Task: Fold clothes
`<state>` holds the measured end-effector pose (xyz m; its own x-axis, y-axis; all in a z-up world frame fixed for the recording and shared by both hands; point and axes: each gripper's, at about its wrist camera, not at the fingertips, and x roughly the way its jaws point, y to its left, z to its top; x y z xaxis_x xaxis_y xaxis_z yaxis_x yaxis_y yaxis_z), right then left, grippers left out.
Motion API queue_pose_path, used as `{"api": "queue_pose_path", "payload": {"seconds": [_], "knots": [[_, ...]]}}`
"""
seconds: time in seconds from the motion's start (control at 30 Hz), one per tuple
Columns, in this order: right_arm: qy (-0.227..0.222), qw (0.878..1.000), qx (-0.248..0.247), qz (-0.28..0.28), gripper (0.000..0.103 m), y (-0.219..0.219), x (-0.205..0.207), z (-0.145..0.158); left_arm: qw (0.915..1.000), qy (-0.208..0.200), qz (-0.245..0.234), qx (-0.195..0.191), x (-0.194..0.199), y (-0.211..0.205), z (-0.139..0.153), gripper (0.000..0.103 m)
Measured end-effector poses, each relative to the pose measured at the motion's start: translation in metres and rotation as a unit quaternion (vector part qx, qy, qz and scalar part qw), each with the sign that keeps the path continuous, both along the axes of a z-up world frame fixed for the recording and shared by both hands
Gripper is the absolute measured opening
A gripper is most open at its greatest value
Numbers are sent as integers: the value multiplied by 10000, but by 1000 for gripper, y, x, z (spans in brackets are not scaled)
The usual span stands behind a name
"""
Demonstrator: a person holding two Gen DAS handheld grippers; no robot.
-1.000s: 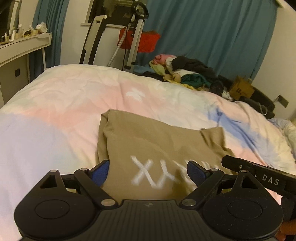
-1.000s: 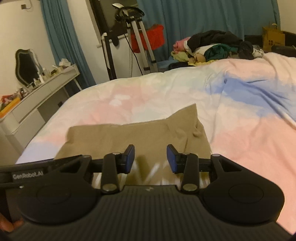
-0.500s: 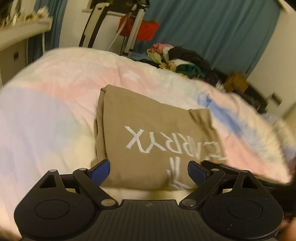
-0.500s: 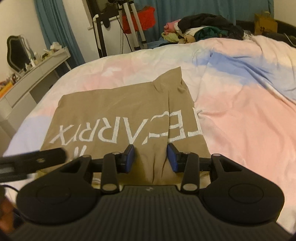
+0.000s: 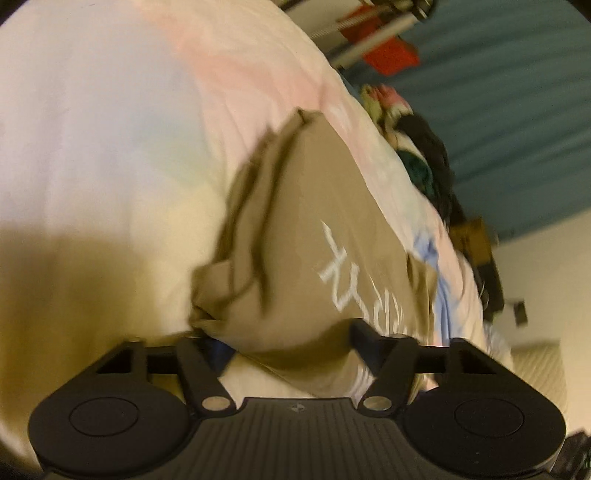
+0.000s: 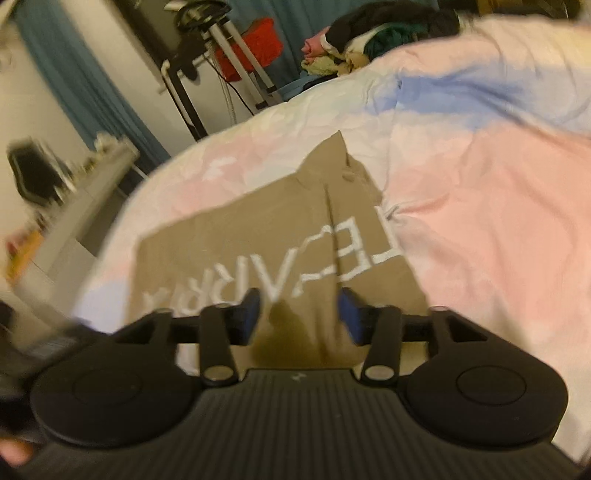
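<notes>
Your tan cotton T-shirt with white block lettering lies folded on the pastel tie-dye duvet of the bed, print side up, close in front of both tools. One sleeve corner sticks up in a point at its far edge in the right wrist view.

Your left tongs are tilted, so the room leans sideways in that view. The near edge of the T-shirt bulges up between the two arms and covers the inner faces of the tips; only a sliver of the blue pad shows on one side. The arms stand wide apart with the cloth filling the gap, and whether the pads actually press the fabric I cannot tell. The cloth beside that sliver of pad is bunched into thick wrinkles.

Your right tongs stand apart, blue pads facing each other across a clear gap, low over the shirt's near hem and gripping nothing. A dark shadow falls on the fabric between them.

Past the bed, a heap of mixed clothes in pink, green and black sits by the teal curtain. A red fabric item hangs near a black and silver metal stand. A white dresser runs along the wall beside the bed, heavily blurred.
</notes>
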<state>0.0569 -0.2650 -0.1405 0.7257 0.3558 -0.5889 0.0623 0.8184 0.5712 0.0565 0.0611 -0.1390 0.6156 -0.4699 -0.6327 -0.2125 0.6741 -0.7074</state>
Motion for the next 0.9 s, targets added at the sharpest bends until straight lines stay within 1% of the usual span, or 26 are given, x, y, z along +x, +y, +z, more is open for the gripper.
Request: {"api": "queue_pose_path", "payload": {"seconds": [0.03,0.07,0.13,0.2,0.27,0.33,0.43,0.5,0.53,0.6,0.63,0.67,0.7,0.77,0.83,0.9], "knots": [[14,9995,325,6,82,-2,-1,0,10000,-35,75,-48,-2,2,-1,47],[73,9973,732,85,88,-2,-2,-2,9998,-69,150,-97,-3,5,-2,43],[263,9871,1546,320,88,0,-2,-11,9993,-204,253,-196,-6,8,-1,25],[687,9688,2304,604,87,8,3,-30,9983,-398,313,-298,-9,10,2,21],[1057,9553,2678,676,88,16,8,-48,9969,-538,379,-420,-10,12,3,19],[1133,9513,2827,469,88,14,10,-59,9955,-626,450,-558,-11,16,2,19],[1065,9458,3048,-347,86,-6,9,-70,9947,-622,492,-658,-10,16,2,19],[1024,9371,3207,-921,81,-21,3,-77,9941,-619,521,-725,-9,17,2,19],[1022,9340,3259,-1053,74,-24,1,-79,9938,-617,535,-759,-8,17,2,19],[1030,9285,3346,-1238,67,-28,-1,-83,9933,-614,549,-807,-7,17,2,19],[1033,9256,3390,-1330,59,-30,-3,-85,9930,-570,545,-876,-5,19,2,19],[1040,9305,3234,-1367,46,-28,-3,-84,9927,-527,541,-945,-4,21,2,19],[1031,9366,3046,-1391,40,-25,-3,-82,9922,-483,537,-1014,-2,23,2,19],[980,9400,2923,-1461,28,-20,-3,-80,9918,-385,496,-1115,3,26,3,18],[841,9429,2847,-1508,23,-22,-5,-70,9922,-338,396,-1131,6,27,10,18],[666,9493,2699,-1466,21,-29,-6,-52,9923,-410,236,-1143,7,25,25,18]]}}
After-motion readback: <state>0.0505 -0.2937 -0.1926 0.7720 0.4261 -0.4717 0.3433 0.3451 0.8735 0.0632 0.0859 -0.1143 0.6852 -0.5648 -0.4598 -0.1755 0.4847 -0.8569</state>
